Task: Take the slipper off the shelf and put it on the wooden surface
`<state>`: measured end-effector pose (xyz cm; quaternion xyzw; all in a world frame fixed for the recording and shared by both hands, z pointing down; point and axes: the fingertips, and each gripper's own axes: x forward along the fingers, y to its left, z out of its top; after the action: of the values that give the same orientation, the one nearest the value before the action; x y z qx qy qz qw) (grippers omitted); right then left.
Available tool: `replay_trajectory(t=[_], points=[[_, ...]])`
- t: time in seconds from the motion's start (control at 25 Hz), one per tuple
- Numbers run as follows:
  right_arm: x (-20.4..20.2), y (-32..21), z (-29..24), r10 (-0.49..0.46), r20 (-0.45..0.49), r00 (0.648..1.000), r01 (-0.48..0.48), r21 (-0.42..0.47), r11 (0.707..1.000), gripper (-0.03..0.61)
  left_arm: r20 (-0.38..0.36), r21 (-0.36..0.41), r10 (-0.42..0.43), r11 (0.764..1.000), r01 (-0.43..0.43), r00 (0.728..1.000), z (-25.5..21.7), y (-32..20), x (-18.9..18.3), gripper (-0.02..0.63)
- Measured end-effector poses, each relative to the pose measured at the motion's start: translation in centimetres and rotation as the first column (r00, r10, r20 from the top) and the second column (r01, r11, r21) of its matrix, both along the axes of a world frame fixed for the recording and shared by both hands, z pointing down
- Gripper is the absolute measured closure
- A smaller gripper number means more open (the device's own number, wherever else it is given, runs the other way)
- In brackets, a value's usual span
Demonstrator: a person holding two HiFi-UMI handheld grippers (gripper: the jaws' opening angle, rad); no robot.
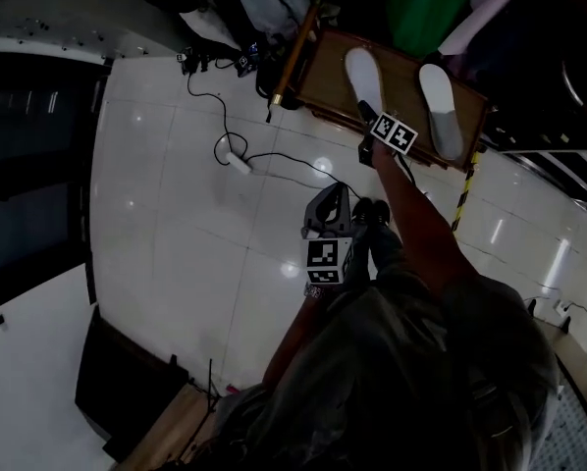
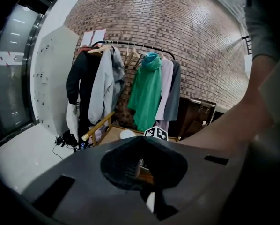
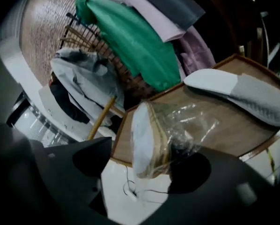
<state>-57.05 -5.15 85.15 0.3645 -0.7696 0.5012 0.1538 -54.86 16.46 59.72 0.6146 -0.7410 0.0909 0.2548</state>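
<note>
as it sits on wood [image 3: 236, 137], white slipper [image 3: 142, 139], clear-wrapped; tan-edged sole

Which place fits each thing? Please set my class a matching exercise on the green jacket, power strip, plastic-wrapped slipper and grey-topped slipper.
1 green jacket
2 power strip
3 plastic-wrapped slipper
4 grey-topped slipper

A on the white floor
B between the jaws of the right tool
C hanging on the clothes rack
D on the wooden surface, clear of that tool

Pairs: 1-C, 2-A, 3-B, 4-D
</note>
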Motion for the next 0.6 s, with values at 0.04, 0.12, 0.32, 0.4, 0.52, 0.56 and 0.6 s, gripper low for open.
replay_trajectory(t=[0.04, 0.12, 0.32, 0.4, 0.52, 0.56, 0.6], points=[[0.1, 0.7, 0.7, -0.034, -0.058, 0.998, 0.034, -0.009, 0.999, 0.202, -0.001, 0.000, -0.007, 1.000, 0.007, 1.000, 0.1, 0.1, -0.4, 0.611], [1.4, 1.4, 1.6, -0.072, -0.179, 0.981, 0.072, -0.002, 0.997, 0.173, -0.007, 0.012, -0.009, 1.000, 0.009, 1.000, 0.1, -0.2, -0.6, 0.611], [5.5, 1.6, 1.4, -0.153, -0.328, 0.932, 0.179, 0.051, 0.982, 0.118, -0.003, 0.059, 0.044, 0.997, -0.044, 0.999, -0.7, -1.8, 0.8, 0.611], [7.0, 1.4, -0.2, -0.175, -0.352, 0.920, 0.217, 0.084, 0.972, 0.122, 0.000, 0.047, 0.064, 0.997, -0.064, 0.998, -1.0, -2.2, 1.4, 0.611], [9.0, 1.7, -6.3, -0.197, -0.286, 0.938, 0.253, 0.175, 0.952, 0.204, -0.013, 0.045, 0.083, 0.996, -0.082, 0.996, -1.9, -3.7, 2.4, 0.611], [9.3, 2.1, -9.6, -0.213, -0.219, 0.952, 0.261, 0.221, 0.940, 0.252, -0.017, 0.052, 0.095, 0.994, -0.094, 0.995, -2.5, -4.6, 2.7, 0.611], [9.7, 2.6, -13.4, -0.229, -0.142, 0.963, 0.260, 0.270, 0.927, 0.303, -0.019, 0.060, 0.110, 0.992, -0.109, 0.994, -3.2, -5.6, 3.0, 0.611]])
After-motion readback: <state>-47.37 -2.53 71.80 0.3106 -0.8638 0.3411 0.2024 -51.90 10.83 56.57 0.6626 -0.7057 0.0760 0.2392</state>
